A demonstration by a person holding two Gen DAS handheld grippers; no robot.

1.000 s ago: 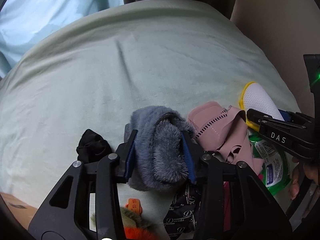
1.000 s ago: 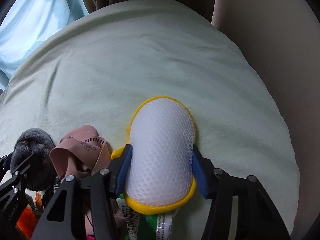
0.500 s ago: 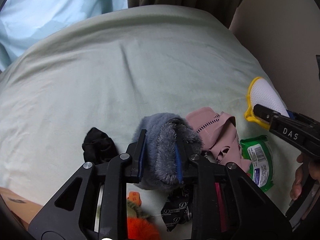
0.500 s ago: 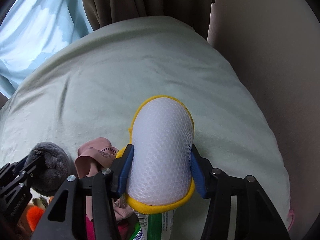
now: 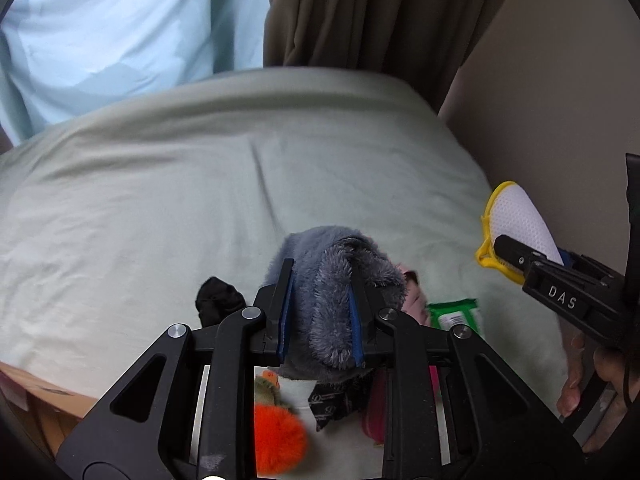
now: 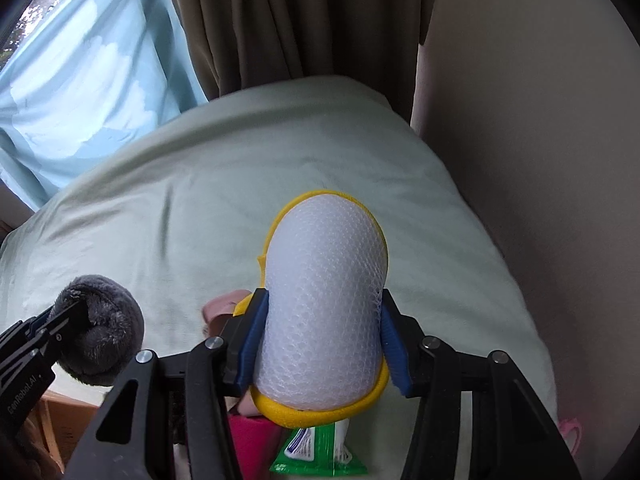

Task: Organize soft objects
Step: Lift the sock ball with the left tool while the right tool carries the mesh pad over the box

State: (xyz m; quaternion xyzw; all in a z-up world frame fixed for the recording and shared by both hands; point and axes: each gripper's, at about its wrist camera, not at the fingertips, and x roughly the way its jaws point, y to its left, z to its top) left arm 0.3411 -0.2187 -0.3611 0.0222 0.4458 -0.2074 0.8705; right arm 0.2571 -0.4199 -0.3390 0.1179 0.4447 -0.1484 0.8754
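My left gripper [image 5: 320, 312] is shut on a grey fluffy cloth [image 5: 340, 276], held up above the pale green bed sheet [image 5: 200, 208]. In the right wrist view the same grey fluffy cloth [image 6: 100, 328] hangs at the lower left. My right gripper [image 6: 324, 340] is shut on a white mesh pad with a yellow rim [image 6: 324, 300], also lifted off the bed. That white mesh pad [image 5: 516, 220] shows at the right edge of the left wrist view, with a hand [image 5: 580, 376] beneath it.
Below the grippers lie a black cloth [image 5: 218, 300], a pink cloth [image 5: 414, 304], a green wipes pack [image 5: 456, 316], an orange fuzzy ball [image 5: 278, 436] and a dark printed fabric [image 5: 336, 400]. A beige wall [image 6: 540, 160] borders the bed on the right; curtains [image 6: 280, 20] hang behind.
My left gripper closed tighter on the grey cloth. Both grippers rose off the bed with their items; the pile below now looks smaller and more curtain shows.
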